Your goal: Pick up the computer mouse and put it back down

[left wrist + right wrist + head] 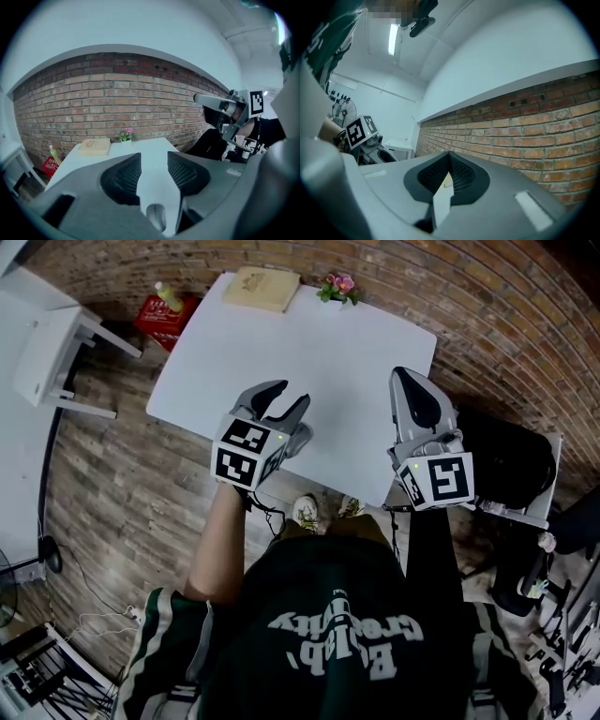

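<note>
- The mouse (156, 216) lies on the white table (356, 352), close to its near edge. In the head view the left gripper (289, 395) covers it.
- The left gripper hangs over the mouse with its jaws apart. The mouse shows low in the gap between them, and the pads do not touch it.
- The right gripper (450, 159) is held above the table's near right corner, jaws closed together, with nothing between them.
- Handling, as a judgement: the mouse is probably light and rigid. Its smooth, rounded plastic shell could slip out of a grip taken high on its back.
- Take hold across the two long sides, low on the body and near its middle, clear of the buttons.
- Close gently, lift straight up, and set it down flat.
</note>
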